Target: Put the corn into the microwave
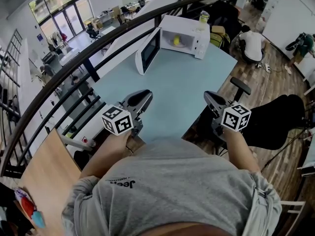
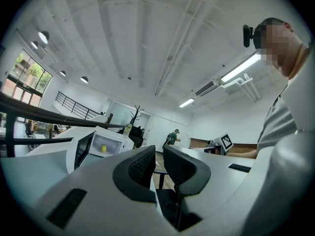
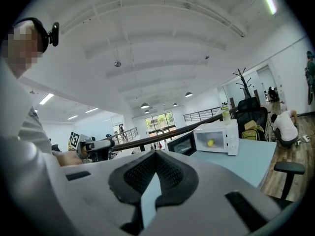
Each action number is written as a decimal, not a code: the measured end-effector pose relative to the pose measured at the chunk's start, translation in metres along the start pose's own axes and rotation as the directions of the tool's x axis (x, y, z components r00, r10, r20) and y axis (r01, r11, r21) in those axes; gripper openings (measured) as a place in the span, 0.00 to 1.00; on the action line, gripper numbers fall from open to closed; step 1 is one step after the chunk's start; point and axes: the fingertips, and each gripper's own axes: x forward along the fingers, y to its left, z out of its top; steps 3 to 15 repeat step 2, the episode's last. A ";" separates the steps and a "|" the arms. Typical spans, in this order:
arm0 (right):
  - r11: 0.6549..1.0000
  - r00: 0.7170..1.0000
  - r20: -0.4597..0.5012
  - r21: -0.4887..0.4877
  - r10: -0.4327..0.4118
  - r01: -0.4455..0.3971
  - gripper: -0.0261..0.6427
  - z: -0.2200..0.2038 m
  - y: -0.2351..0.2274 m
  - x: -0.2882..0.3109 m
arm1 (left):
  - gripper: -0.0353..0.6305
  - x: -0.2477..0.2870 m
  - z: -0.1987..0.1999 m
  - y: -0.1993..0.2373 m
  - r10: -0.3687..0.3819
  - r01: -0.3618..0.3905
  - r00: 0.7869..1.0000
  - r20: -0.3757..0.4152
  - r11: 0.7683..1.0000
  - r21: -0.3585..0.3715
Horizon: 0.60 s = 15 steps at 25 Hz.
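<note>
The white microwave (image 1: 189,33) stands at the far end of the light blue table (image 1: 177,92), its door (image 1: 149,50) swung open to the left. A small yellow corn (image 1: 175,41) lies inside it, also visible in both gripper views as the corn (image 2: 104,148) and corn (image 3: 210,143). My left gripper (image 1: 142,98) and right gripper (image 1: 211,98) are held close to my body at the near table edge, far from the microwave. Both are shut with nothing between the pads, as the left gripper (image 2: 158,154) and right gripper (image 3: 155,154) views show.
A bottle (image 1: 203,17) stands on top of the microwave. A black railing (image 1: 98,43) curves along the table's left side. An office chair (image 1: 240,86) sits at the table's right edge, and a person (image 1: 253,43) sits on the floor beyond.
</note>
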 end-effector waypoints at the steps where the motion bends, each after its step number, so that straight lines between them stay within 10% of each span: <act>1: 1.000 1.000 0.000 0.001 0.000 0.000 0.05 0.000 0.001 -0.001 | 0.15 -0.001 0.000 -0.001 -0.001 0.001 1.000 0.001 1.000 0.000; 15: 1.000 1.000 0.001 0.001 0.001 -0.001 0.05 -0.001 0.002 -0.001 | 0.15 -0.002 0.000 -0.001 -0.001 0.001 1.000 0.001 1.000 0.001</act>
